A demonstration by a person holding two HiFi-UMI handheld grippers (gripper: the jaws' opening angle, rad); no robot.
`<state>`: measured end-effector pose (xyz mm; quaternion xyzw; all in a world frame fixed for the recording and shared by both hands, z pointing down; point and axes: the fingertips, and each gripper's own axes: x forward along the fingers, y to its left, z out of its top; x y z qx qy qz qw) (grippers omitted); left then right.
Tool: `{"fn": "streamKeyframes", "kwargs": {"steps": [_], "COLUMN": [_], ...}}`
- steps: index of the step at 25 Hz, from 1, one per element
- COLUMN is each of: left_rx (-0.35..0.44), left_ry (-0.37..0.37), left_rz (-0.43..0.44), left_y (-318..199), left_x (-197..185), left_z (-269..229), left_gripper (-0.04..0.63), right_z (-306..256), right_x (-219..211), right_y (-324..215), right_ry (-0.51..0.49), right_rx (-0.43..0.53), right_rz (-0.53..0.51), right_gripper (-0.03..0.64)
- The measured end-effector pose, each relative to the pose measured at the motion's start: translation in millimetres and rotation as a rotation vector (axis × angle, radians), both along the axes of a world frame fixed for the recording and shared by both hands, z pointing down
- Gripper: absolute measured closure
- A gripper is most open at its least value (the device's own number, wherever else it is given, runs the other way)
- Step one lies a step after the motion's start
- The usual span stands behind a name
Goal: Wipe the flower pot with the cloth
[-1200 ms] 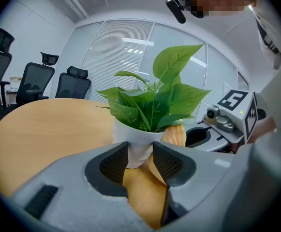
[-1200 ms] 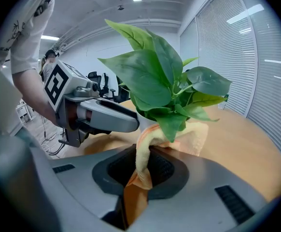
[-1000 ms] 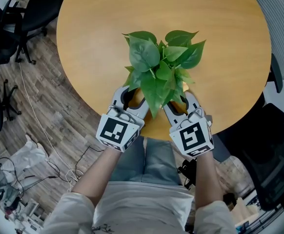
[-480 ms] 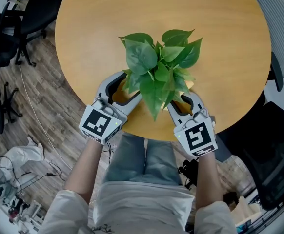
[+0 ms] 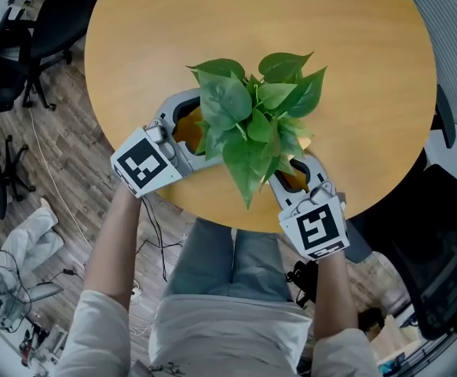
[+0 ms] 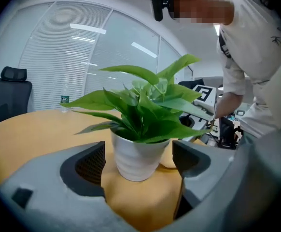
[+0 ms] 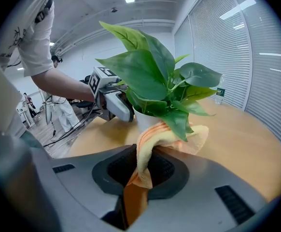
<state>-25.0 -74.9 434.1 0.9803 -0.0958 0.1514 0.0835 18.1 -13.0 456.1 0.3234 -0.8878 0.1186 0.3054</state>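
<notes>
From above, on the round worktop (image 5: 354, 69), your left tongs (image 5: 195, 130) sit at one side of the leafy plant (image 5: 252, 120) and your right tongs (image 5: 299, 171) at its near side.

Along the left tongs, the jaws are opening, and their pads stand clear of the white flower pot (image 6: 136, 158) between them.

Along the right tongs, the jaws are clenched on the orange cloth (image 7: 147, 151), which drapes against the pot's wall.

Wiping looks under way. The next move likely calls for steadying the pot with your left tongs, then dragging the cloth round its side.
</notes>
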Motion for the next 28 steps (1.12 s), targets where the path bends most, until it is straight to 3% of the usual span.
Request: {"fn": "streamKeyframes", "kwargs": {"steps": [5, 10, 19, 28], "left_rx": [-0.019, -0.024, 0.007, 0.012], "left_ry": [0.014, 0.036, 0.017, -0.008], "left_rz": [0.088, 0.069, -0.155, -0.39], "left_y": [-0.7, -2.0, -0.5, 4.2], "left_x": [13.3, 17.3, 20.0, 24.2], "left_z": [-1.7, -1.8, -0.4, -0.4], "left_gripper": [0.163, 0.165, 0.167, 0.17], "right_z": [0.1, 0.3, -2.2, -1.8], "right_x": [1.2, 4.9, 47.0, 41.7], "right_y": [-0.2, -2.7, -34.1, -58.0], "right_ry": [-0.003, 0.004, 0.088, 0.15], "right_rx": [-0.003, 0.003, 0.045, 0.133], "right_rz": [0.016, 0.018, 0.154, 0.096], "right_gripper": [0.563, 0.563, 0.563, 0.563]}}
